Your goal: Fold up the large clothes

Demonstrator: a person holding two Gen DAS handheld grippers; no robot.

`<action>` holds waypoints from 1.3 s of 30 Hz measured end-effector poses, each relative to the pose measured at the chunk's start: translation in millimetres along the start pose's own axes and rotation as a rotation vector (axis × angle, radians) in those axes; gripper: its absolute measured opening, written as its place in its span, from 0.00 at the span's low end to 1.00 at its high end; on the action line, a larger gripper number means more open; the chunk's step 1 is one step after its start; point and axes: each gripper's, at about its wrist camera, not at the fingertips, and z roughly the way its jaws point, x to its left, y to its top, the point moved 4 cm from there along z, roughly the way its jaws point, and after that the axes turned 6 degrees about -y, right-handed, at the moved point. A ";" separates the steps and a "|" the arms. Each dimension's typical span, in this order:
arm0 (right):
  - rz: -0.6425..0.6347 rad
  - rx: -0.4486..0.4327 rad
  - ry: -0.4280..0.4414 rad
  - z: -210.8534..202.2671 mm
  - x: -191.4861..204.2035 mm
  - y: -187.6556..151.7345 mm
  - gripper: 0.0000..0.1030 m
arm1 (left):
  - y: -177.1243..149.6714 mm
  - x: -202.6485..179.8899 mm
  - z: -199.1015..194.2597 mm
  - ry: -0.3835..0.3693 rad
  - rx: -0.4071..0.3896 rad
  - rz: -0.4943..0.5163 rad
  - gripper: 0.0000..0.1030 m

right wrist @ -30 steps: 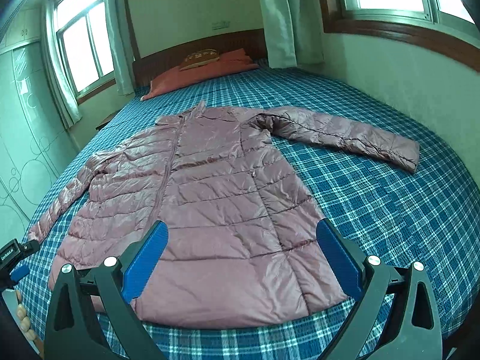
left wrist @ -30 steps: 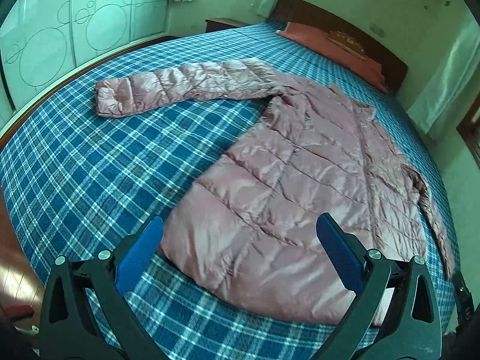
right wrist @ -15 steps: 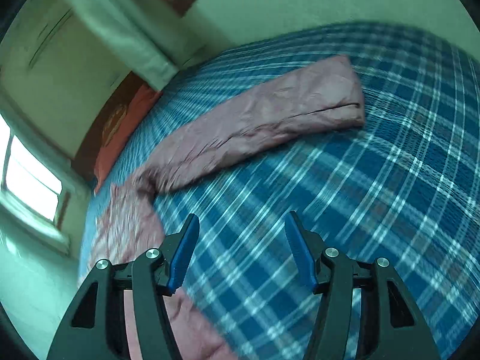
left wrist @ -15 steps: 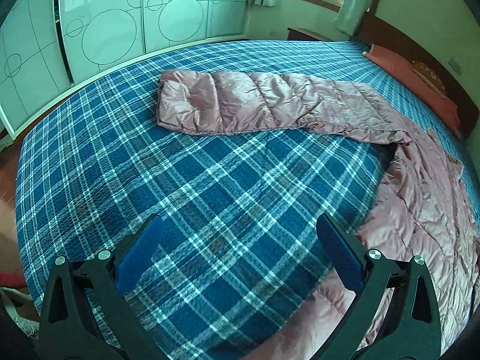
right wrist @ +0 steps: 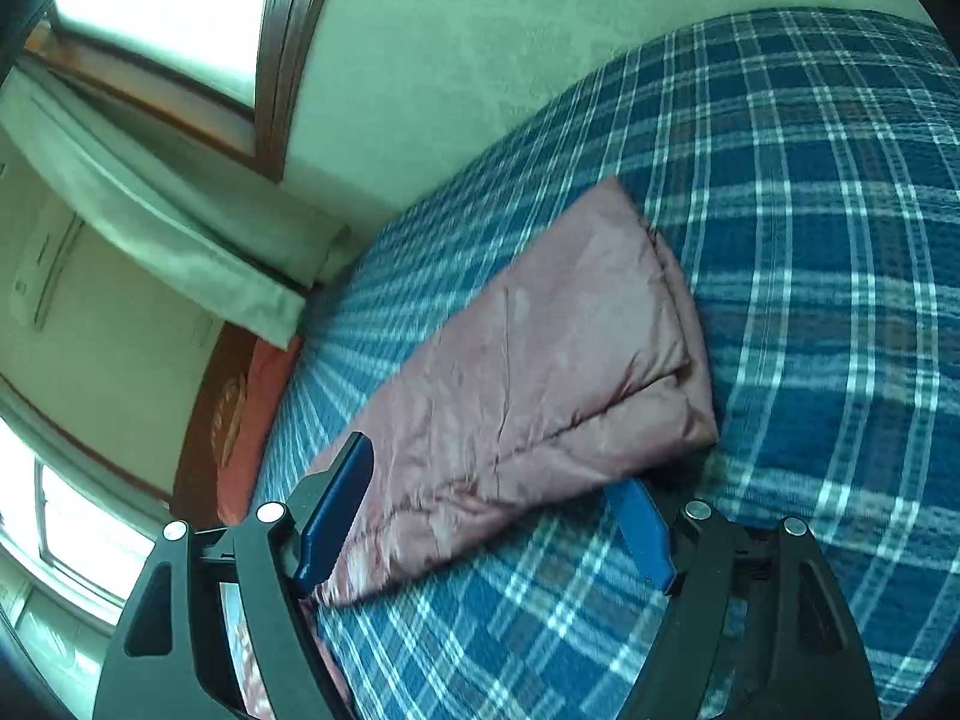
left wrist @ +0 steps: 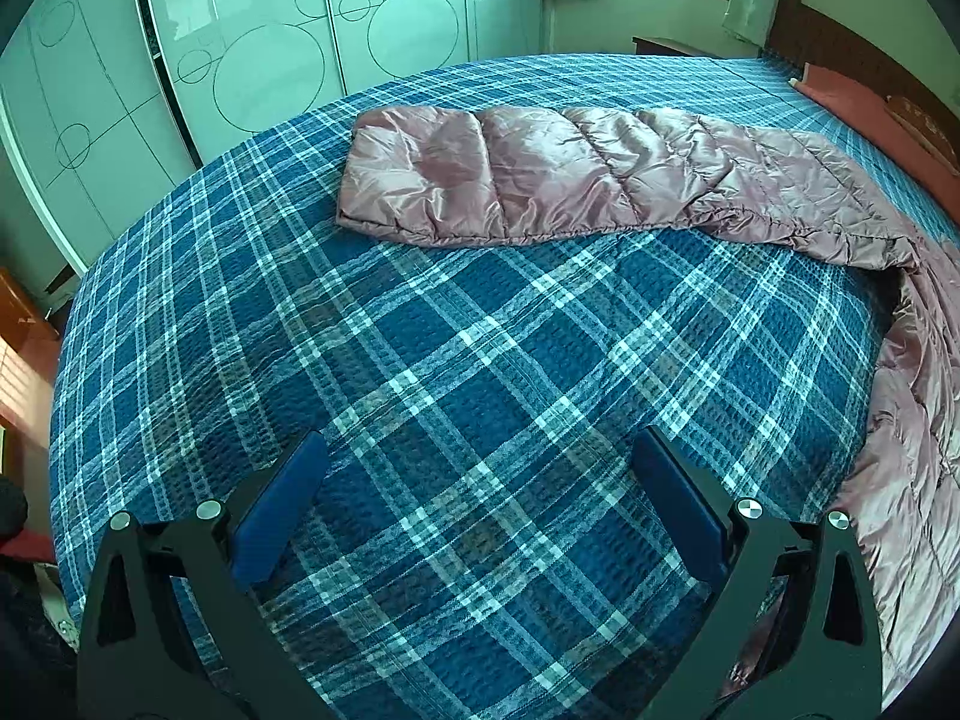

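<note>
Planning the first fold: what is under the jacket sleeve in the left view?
The sleeve lies flat and stretched out on the blue plaid bedspread, nothing else showing around it. Whatever sits directly beneath the padding is covered.

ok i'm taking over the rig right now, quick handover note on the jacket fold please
Left gripper: open, nothing between its fingers, over bare plaid bedspread, short of one sleeve that lies flat and stretched out.
Right gripper: jaws opening, astride the other sleeve; the sleeve runs between the blue fingers, but no pad clearly presses it, so treat it as not gripped.
Pink puffer jacket: spread on the bed, body at the right edge of the left wrist view.
Done: no fold is visible.
Left: probably grip each sleeve, fold both in over the body, then fold the body.
</note>
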 end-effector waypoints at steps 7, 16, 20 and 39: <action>-0.072 -0.003 -0.094 20.8 4.0 22.1 0.37 | 27.3 -13.3 15.7 0.042 -0.014 0.070 0.98; -0.387 -0.056 0.040 -4.9 112.4 -4.3 0.16 | 43.7 -24.1 34.8 0.036 -0.026 0.069 0.98; -0.574 -0.015 0.149 -11.4 192.5 -66.6 0.16 | 41.9 -21.9 36.2 0.023 -0.032 0.060 0.98; -1.092 0.403 0.380 15.3 377.8 -436.2 0.16 | 30.1 -8.5 35.6 0.010 -0.052 0.052 0.98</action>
